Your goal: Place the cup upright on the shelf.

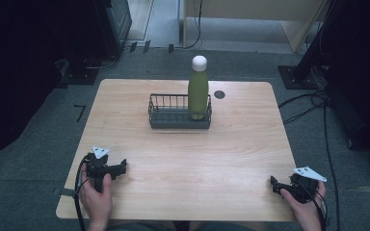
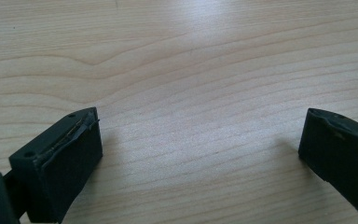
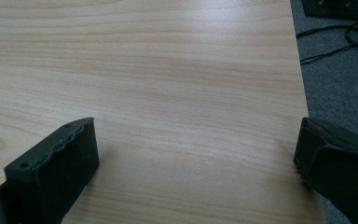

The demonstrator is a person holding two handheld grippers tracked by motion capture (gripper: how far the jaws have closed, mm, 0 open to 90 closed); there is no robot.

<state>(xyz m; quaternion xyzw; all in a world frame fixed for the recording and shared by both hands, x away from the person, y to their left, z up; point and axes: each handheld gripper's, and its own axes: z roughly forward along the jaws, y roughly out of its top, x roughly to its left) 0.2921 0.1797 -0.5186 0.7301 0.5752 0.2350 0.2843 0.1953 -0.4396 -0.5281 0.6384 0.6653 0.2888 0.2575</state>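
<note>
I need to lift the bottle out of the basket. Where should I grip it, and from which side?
Probably the upper body of the bottle, just below the white cap. It stands upright at the right end of the basket, whose wire walls surround its base, so the lower part is fenced in. Come in level from the near side with the right gripper, jaws wide, then lift straight up.

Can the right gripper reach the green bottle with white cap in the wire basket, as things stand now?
Probably yes. The right gripper is open, and bare wooden table lies between it and the green bottle standing in the basket's right end.
</note>
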